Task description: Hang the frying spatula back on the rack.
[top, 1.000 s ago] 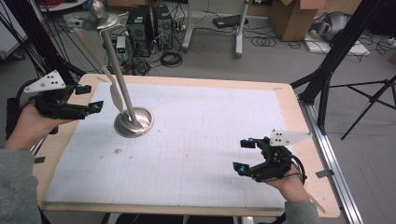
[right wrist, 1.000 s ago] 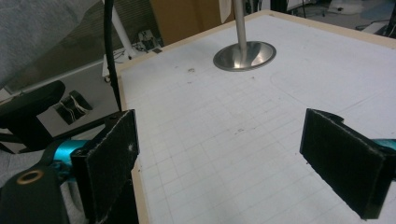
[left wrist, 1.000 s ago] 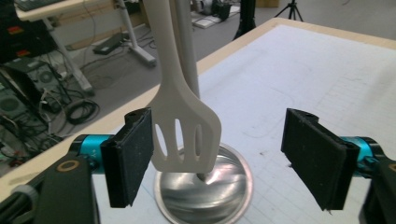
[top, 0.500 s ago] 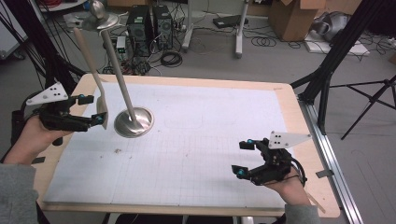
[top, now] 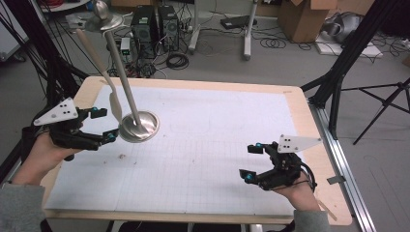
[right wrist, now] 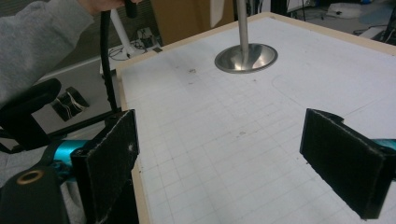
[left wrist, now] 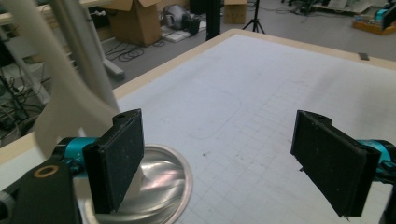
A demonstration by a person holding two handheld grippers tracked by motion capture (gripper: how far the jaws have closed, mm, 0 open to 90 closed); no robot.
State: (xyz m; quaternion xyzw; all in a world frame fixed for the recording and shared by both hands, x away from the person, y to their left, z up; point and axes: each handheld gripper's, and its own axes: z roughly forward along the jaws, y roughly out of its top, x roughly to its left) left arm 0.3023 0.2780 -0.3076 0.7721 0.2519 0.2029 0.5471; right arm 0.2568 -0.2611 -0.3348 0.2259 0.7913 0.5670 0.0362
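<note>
Two grippers, one stand, one blade, on a wooden table (top: 303,126) with a white gridded mat (top: 208,150).

Stand (top: 126,92): polished metal, slim pole leaning from a round, shallow dished base (top: 140,128) at the mat's far left.

Blade (top: 95,57): cream, matt, long and gently curved, slanting down beside the pole with its broad end just above the base's left rim.

Left gripper (top: 106,124): jaws wide and just been opening, black felt-like pads bare, nothing between them. The blade's end sits just outside one jaw; whether it touches I cannot tell.

Right gripper (top: 250,163): jaws wide, holding nothing, at the near right, well apart from the stand.
</note>
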